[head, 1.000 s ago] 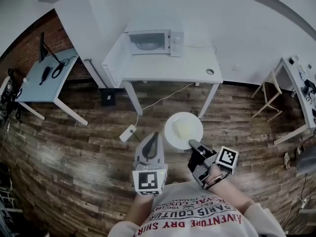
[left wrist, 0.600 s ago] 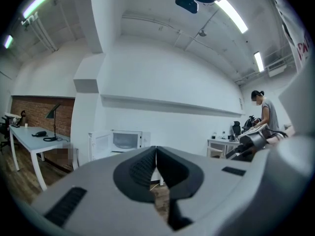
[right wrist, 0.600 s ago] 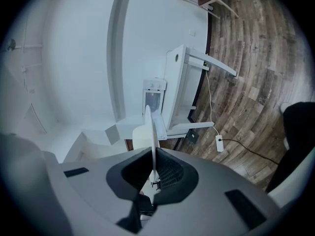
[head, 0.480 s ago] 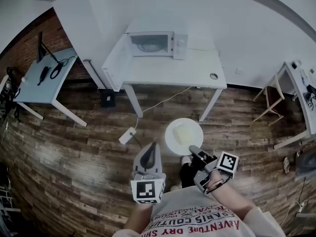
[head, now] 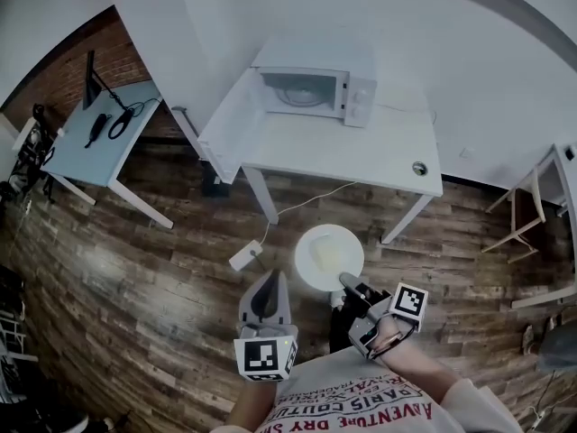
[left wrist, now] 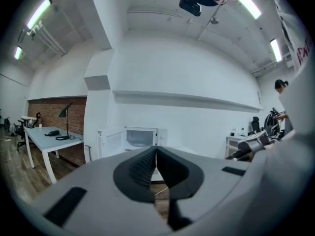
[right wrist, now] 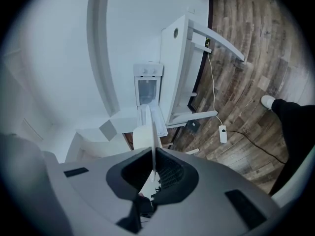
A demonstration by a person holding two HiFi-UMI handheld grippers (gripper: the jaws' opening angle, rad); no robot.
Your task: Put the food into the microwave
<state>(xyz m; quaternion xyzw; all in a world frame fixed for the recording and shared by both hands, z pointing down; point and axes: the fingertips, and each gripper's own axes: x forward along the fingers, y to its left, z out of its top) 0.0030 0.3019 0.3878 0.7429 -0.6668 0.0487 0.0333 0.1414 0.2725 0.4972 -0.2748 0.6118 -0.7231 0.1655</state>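
A white plate (head: 315,269) with a pale piece of food (head: 326,252) hangs over the wooden floor, in front of a white table (head: 361,152). My right gripper (head: 345,281) is shut on the plate's near rim. In the right gripper view the plate (right wrist: 153,127) shows edge-on between the closed jaws. The white microwave (head: 315,93) stands on the table; in the left gripper view its door (left wrist: 109,142) hangs open to the left. My left gripper (head: 277,275) is shut and holds nothing, to the left of the plate.
A power strip (head: 244,255) and its cable lie on the floor near the table legs. A blue-grey desk (head: 81,156) with a lamp stands at the left, a wooden stool (head: 527,215) at the right. A small round object (head: 419,168) sits on the table's right end.
The table and microwave have come closer and look larger. Both grippers have moved forward towards the table, the right one carrying the plate along.
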